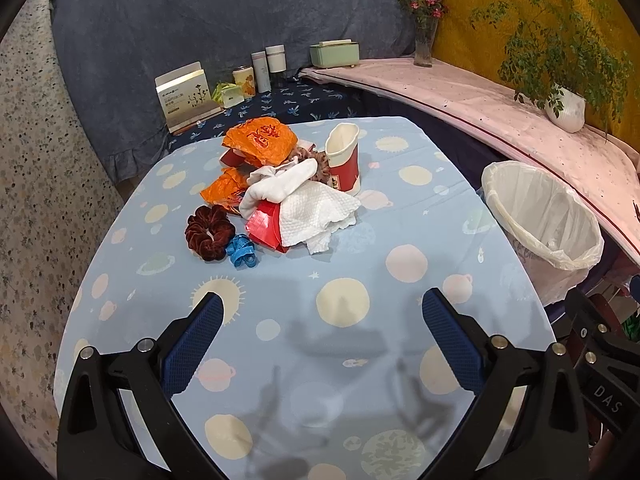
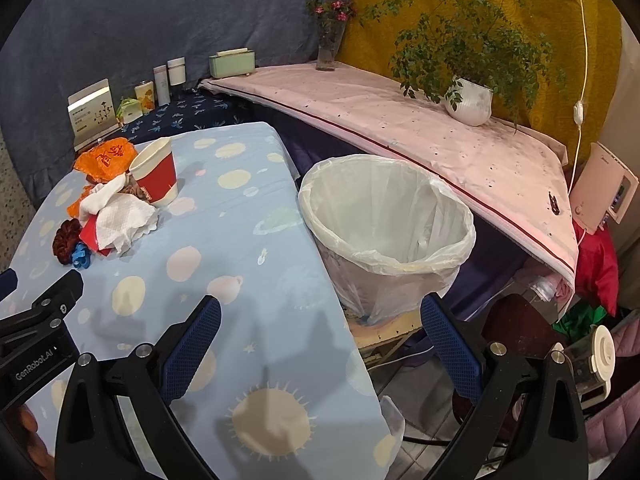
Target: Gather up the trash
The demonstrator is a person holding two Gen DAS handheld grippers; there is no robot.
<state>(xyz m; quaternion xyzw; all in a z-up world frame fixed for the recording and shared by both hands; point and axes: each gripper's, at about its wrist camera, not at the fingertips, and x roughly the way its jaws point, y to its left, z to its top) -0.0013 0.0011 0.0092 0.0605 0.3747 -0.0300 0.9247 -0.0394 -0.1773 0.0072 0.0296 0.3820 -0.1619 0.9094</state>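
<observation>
Both tools hang above the surface [image 1: 360, 264], fingers spread wide, holding nothing. The left tool [image 1: 322, 308] points at the trash pile: a paper towel [image 1: 316, 216], a red paper cup [image 1: 344, 160], orange wrappers [image 1: 258, 140], a dark red scrunchie [image 1: 209, 232] at 10 o'clock. The right tool [image 2: 320, 312] faces the lined trash bin [image 2: 384, 216] at 12 o'clock, just beside the surface's edge. Only the right view shows a white cord [image 2: 580, 80]. A potted plant [image 2: 468, 100] sits on a pink shelf [image 2: 360, 108].

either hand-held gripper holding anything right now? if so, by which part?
Nothing is held. The left hand-held gripper and right hand-held gripper are both open and empty above the table; the trash pile lies untouched, apart from both.
</observation>
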